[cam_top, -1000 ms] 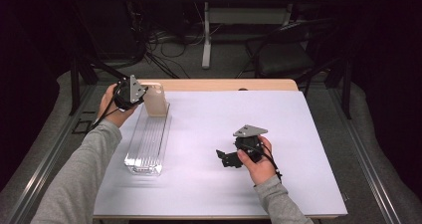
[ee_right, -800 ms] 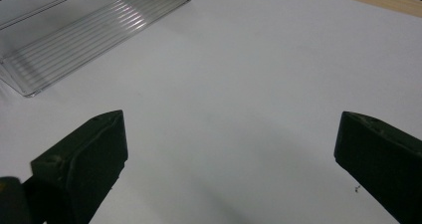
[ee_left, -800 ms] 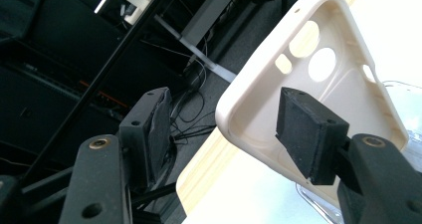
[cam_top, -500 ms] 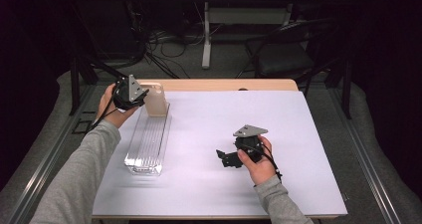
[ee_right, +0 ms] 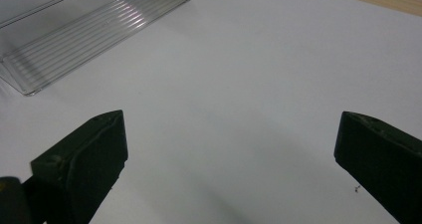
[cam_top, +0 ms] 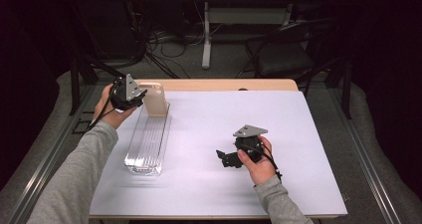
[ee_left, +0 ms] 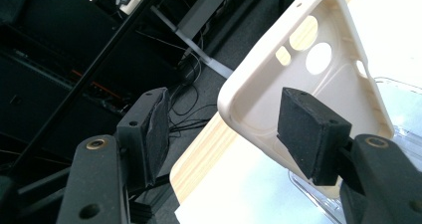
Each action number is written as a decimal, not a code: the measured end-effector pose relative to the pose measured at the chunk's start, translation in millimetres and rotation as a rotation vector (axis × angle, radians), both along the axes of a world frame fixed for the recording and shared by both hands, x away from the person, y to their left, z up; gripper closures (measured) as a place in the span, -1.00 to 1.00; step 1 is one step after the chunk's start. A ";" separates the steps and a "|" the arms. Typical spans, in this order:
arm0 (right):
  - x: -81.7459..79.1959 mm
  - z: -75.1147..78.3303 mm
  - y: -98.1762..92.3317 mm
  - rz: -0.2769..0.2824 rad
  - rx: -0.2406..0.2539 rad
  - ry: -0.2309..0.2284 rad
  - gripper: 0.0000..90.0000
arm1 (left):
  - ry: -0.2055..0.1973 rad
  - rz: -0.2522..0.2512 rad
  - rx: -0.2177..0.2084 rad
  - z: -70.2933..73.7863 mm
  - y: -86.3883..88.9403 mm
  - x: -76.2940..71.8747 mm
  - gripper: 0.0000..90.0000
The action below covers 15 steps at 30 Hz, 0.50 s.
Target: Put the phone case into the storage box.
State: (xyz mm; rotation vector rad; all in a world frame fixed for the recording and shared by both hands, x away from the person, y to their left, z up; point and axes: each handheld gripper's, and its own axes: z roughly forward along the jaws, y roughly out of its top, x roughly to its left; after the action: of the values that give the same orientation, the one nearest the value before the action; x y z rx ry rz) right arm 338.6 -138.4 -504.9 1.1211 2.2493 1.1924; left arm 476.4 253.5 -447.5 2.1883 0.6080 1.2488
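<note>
A cream phone case [cam_top: 155, 100] stands upright at the far end of a clear ribbed tray [cam_top: 149, 144] on the left of the table. My left gripper [cam_top: 141, 95] is right at the case from its left side. In the left gripper view the case's side wall [ee_left: 259, 99] lies between the jaws of my left gripper [ee_left: 226, 117]. One pad [ee_left: 308, 129] is inside the case's hollow and the other pad [ee_left: 157, 129] stands off with a gap. These jaws have just been opening. My right gripper [cam_top: 225, 159] rests low over the white table at centre right. It [ee_right: 229, 129] is open wide and holds nothing.
The white table top [cam_top: 209, 114] has a wooden strip [cam_top: 224, 84] along its far edge. The tray's near end [ee_right: 84, 40] lies ahead of the right gripper, to its left. Behind the table are a dark chair [cam_top: 283, 55] and cables on the floor.
</note>
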 end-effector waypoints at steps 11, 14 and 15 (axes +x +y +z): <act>-0.1 -0.1 -0.3 -0.002 0.000 0.000 -0.99 | -0.001 0.010 -0.010 2.3 0.8 -1.9 -0.15; 0.0 -0.2 -0.6 -0.002 0.000 -0.001 -0.99 | 0.002 0.010 -0.015 3.5 1.3 -2.2 -0.15; 0.0 -0.2 -0.6 -0.002 0.000 -0.001 -0.99 | 0.006 0.008 -0.021 3.7 1.5 -2.2 -0.15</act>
State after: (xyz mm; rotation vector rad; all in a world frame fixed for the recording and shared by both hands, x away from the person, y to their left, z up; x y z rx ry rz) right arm 338.7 -138.9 -505.2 1.1220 2.2474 1.1916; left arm 474.1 255.0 -443.8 2.1756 0.6294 1.2349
